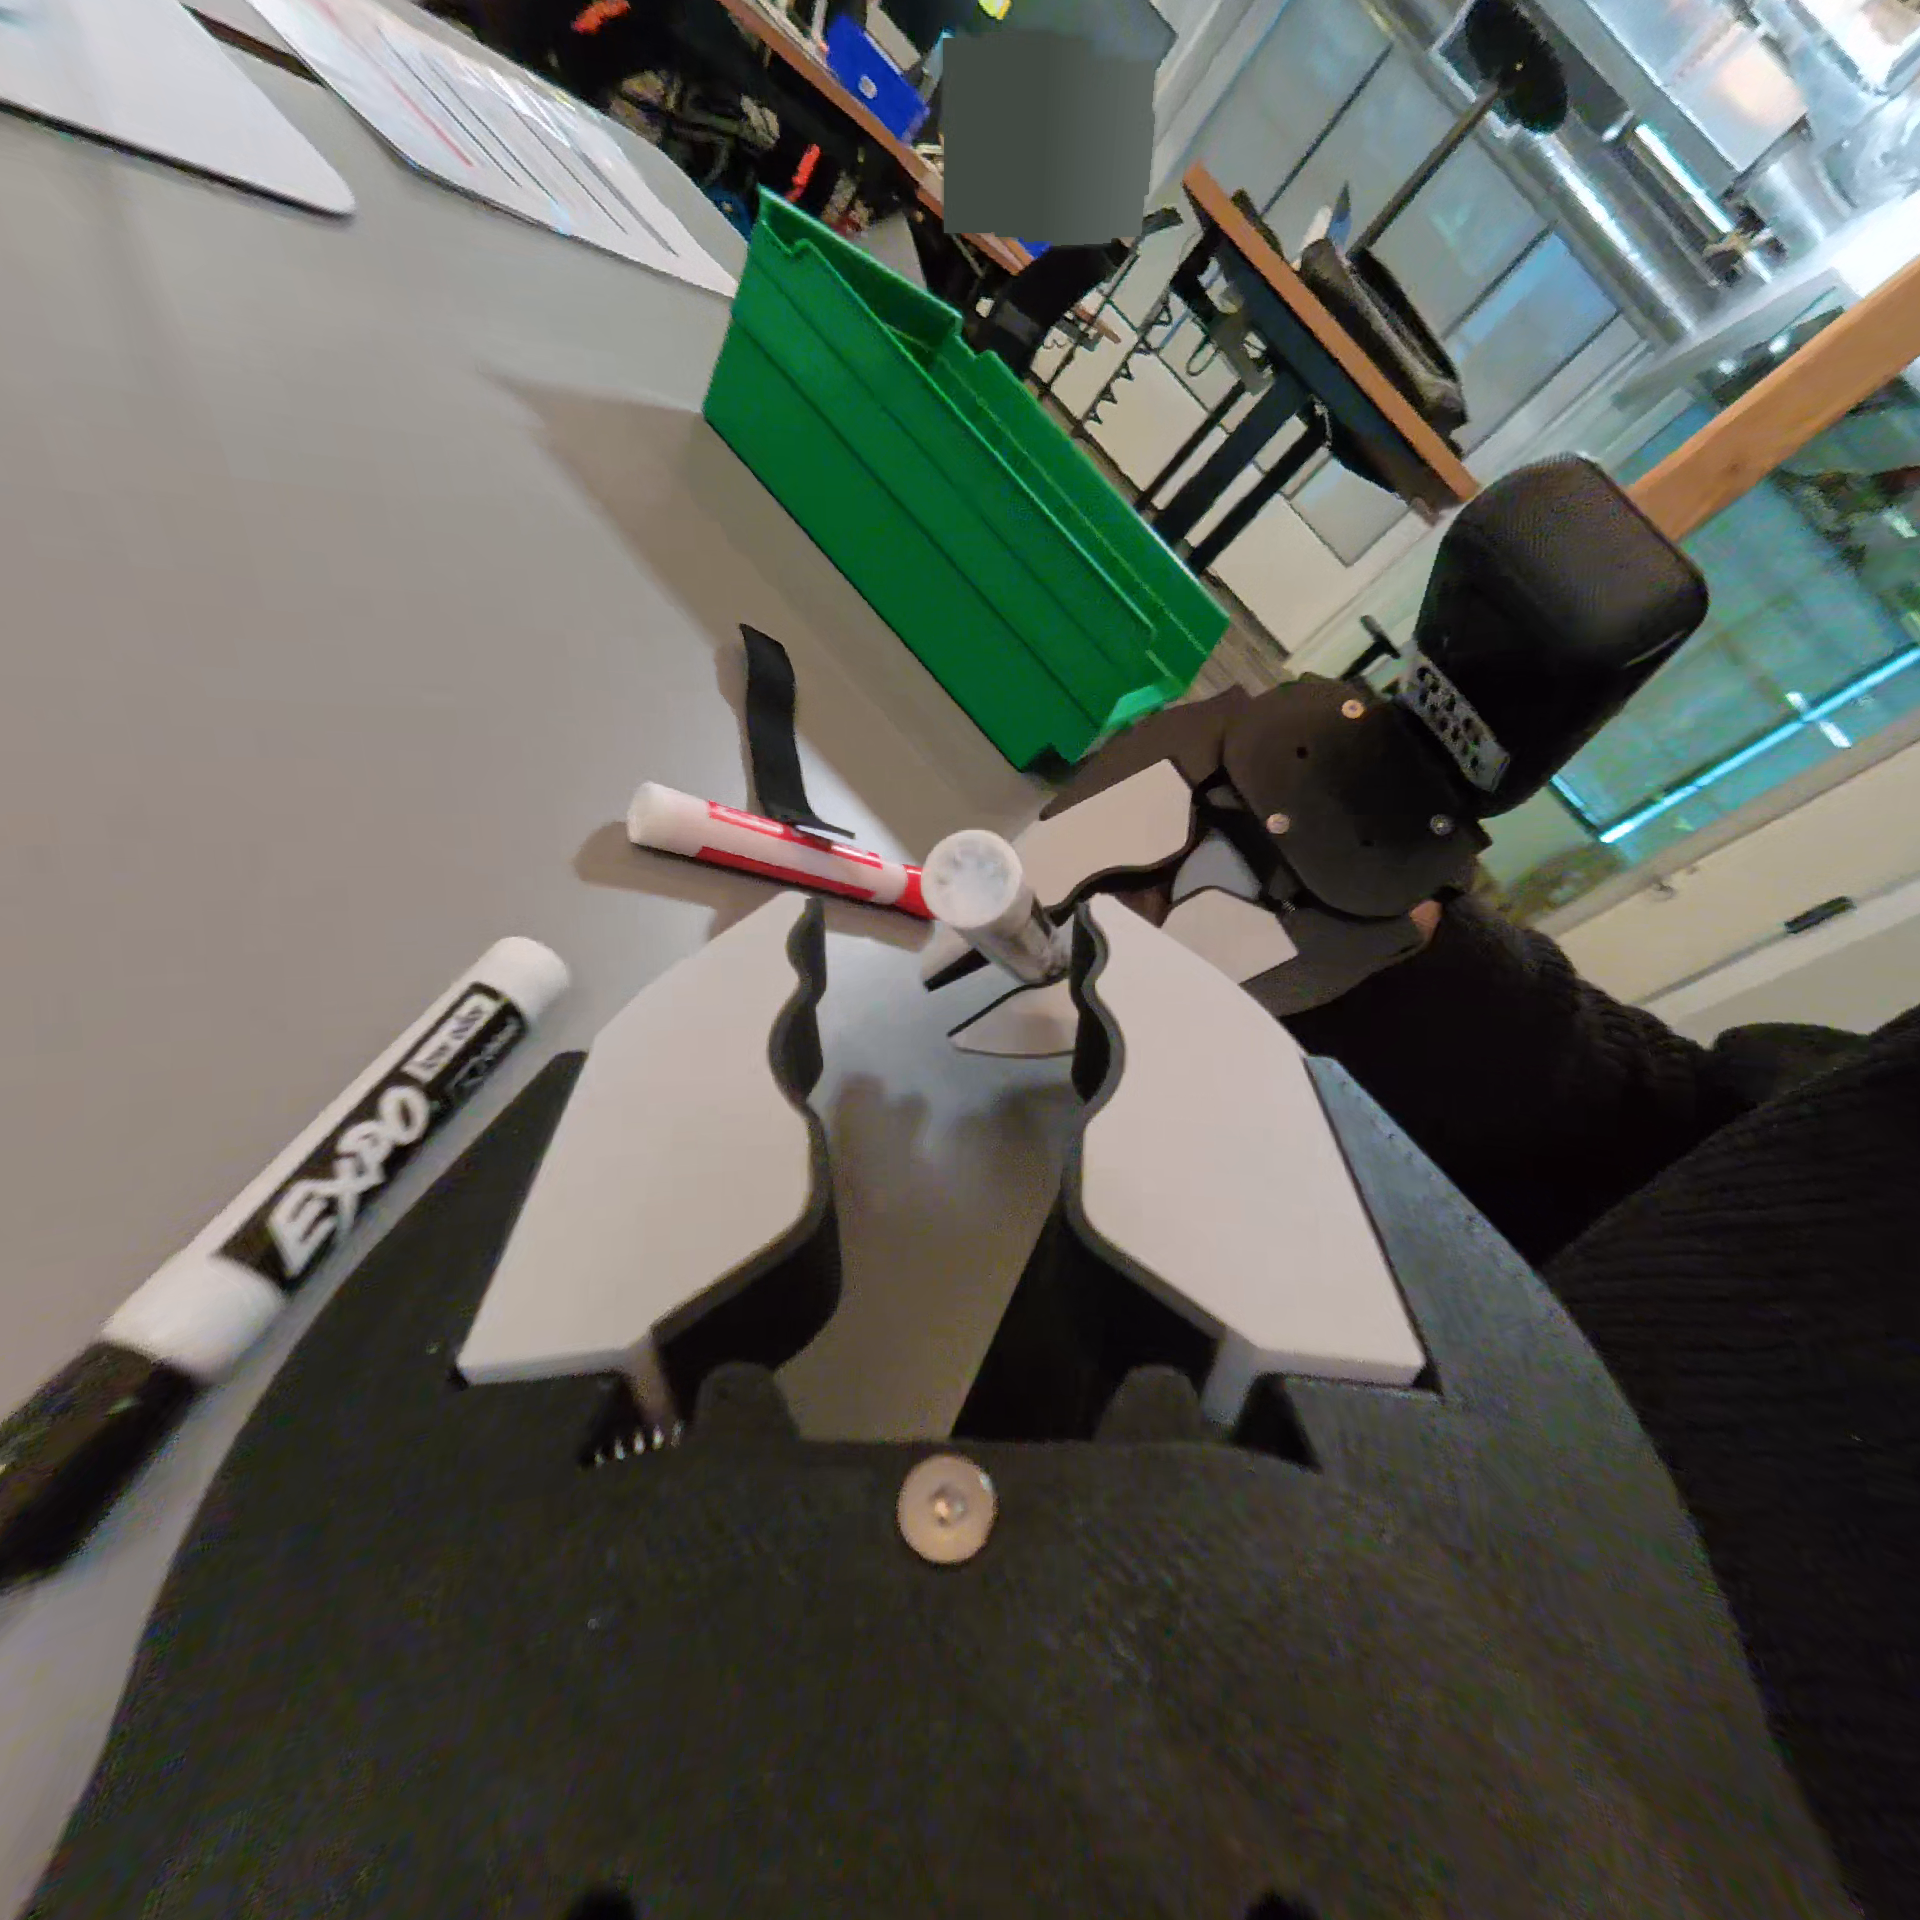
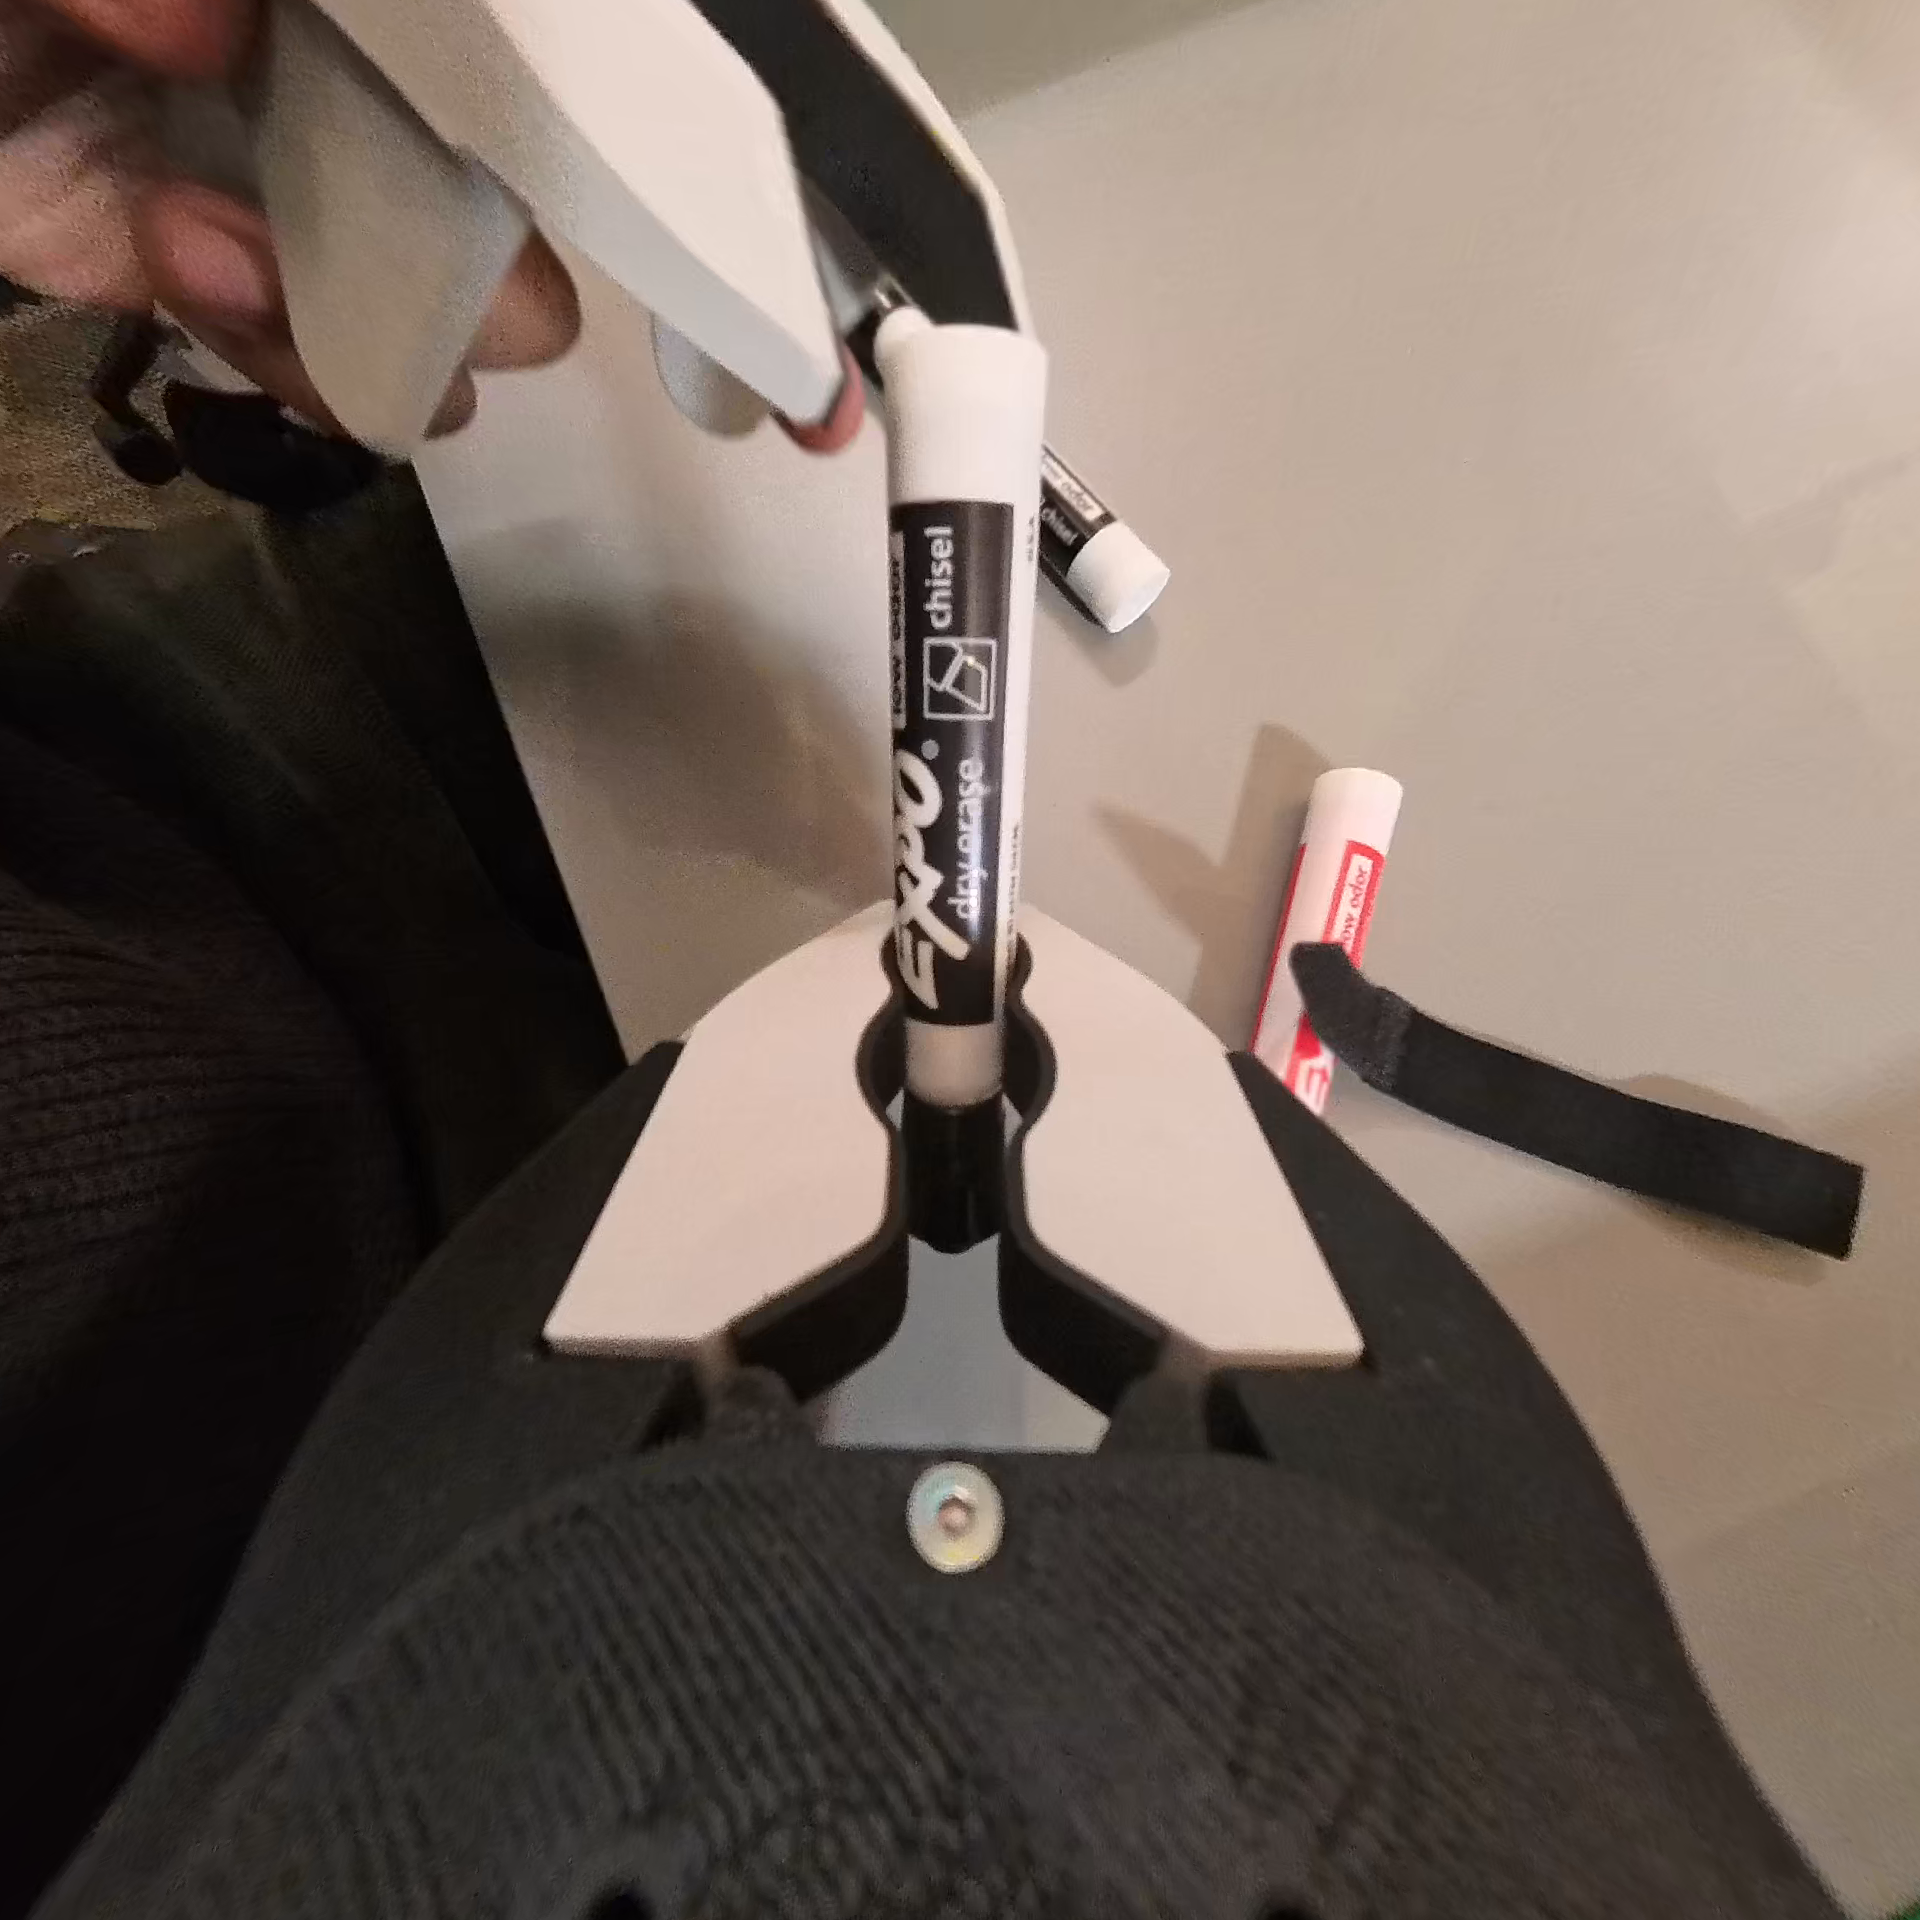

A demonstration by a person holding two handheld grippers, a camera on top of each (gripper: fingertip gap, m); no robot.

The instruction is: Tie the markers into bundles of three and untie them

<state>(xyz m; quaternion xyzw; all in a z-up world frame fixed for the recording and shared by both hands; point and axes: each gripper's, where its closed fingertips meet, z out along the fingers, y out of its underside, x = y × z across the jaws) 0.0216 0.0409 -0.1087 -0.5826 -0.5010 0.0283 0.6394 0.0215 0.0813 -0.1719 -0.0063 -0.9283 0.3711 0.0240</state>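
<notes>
Clamped near its cap in the closed right claw [image 2: 956, 935], black marker [image 2: 956, 675] raised over the surface [image 1: 312, 623], rear end between the empty, parted left claw [image 1: 940, 935], red marker [image 1: 769, 847] beyond.

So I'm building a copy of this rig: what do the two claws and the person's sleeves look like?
Both claws match: the left claw and the right claw each have a black textured body, a silver centre screw, and two flat pale grey fingers with wavy black inner edges. No cables show. The sleeve is dark ribbed knit.
</notes>
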